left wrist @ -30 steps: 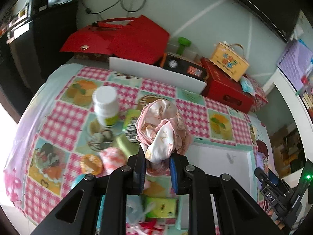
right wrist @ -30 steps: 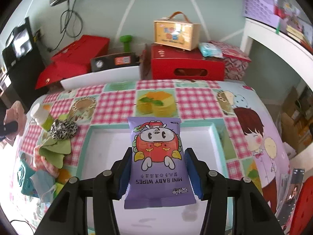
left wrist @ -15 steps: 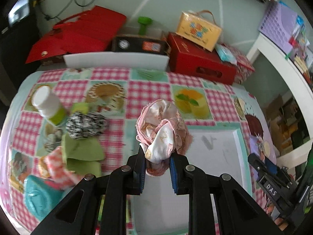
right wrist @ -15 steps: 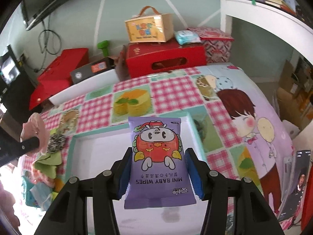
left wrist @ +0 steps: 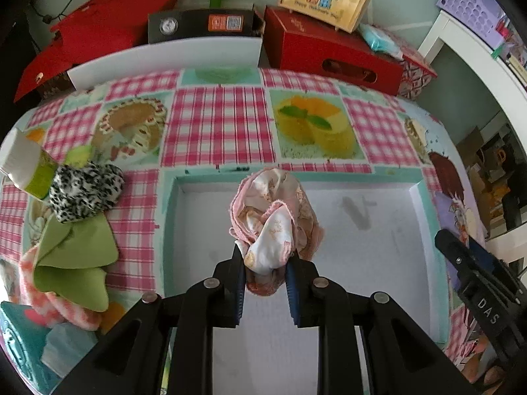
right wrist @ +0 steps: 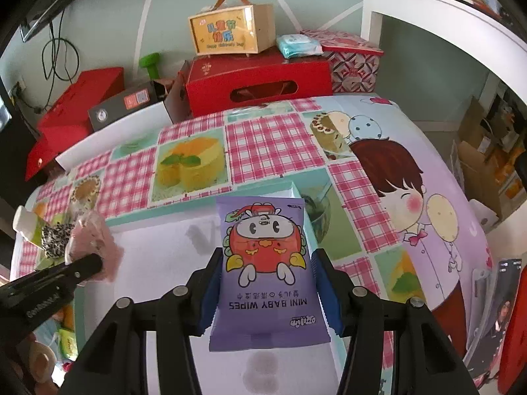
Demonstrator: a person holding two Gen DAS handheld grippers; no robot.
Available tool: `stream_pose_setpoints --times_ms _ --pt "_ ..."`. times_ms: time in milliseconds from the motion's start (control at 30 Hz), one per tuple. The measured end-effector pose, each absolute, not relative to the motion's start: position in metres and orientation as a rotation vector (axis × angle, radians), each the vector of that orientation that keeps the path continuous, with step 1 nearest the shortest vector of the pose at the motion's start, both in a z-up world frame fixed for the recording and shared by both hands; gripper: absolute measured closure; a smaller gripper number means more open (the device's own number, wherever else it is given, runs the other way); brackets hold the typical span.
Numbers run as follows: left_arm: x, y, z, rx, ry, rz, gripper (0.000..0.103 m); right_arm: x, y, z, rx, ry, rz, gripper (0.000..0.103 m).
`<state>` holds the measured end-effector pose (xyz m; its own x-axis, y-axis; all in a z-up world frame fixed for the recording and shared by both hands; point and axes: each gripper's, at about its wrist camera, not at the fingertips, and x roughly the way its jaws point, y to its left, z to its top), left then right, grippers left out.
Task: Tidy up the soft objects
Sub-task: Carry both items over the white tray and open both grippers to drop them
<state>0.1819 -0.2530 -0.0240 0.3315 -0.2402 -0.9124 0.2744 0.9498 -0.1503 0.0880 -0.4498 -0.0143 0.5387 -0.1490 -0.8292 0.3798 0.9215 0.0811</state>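
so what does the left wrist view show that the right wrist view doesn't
Only the left wrist view: the green cloth and the teal packet beside the tray.
Only the right wrist view: the baby wipes pack clamped in the right gripper.
Both: the white tray, the pink cloth in the left gripper, and the leopard-print cloth.

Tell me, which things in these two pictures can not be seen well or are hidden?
- Left wrist view: the lower end of the pink cloth bundle is covered by the left tongs.
- Left wrist view: the white bottle is cut off by the picture edge.
- Right wrist view: the tray floor is partly hidden by the baby wipes pack; the cloth bundle is blurred there.
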Motion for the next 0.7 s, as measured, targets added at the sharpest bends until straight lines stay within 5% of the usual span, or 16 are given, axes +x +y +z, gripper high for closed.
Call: stream_pose_setpoints --times_ms 333,700 --pt "0.182 -0.254 -0.045 0.027 1.233 -0.354 0.079 0.097 -0.447 -0.030 0.213 1.013 -0.349 0.047" --pt "0.179 -0.254 -0.055 0.026 1.254 -0.328 0.052 0.103 -0.438 -0.036 0.155 1.051 -0.371 0.037"
